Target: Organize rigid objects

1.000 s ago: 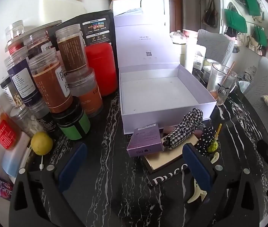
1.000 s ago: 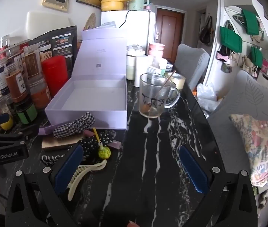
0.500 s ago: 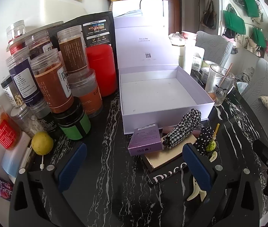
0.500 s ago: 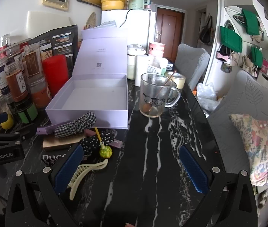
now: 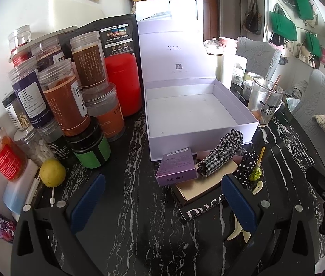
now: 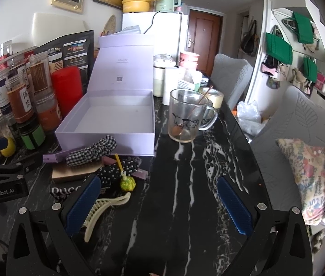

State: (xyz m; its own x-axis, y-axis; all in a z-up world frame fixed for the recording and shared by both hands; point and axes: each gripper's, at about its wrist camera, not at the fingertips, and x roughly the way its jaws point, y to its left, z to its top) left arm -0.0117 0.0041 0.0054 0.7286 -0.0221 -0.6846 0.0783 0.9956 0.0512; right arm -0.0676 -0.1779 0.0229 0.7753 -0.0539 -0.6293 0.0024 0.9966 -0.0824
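Table [image 5: 128,207]: black marble, cluttered.
Box [image 5: 199,112]: lavender, lid up, empty, mid-table.
Left gripper [image 5: 162,197]: jaws wide, holding nothing.
Right gripper [image 6: 157,197]: jaws wide, holding nothing.
Purple carton [image 5: 177,170]: before box, atop flat boxes.
Clip [image 6: 102,209]: cream, by right gripper's left finger.

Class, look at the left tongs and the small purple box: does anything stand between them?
Nothing visible does. The left tongs are open over bare black marble table, and the small purple box lies straight ahead. A checked scrunchie sits against the box's right side, not in front.
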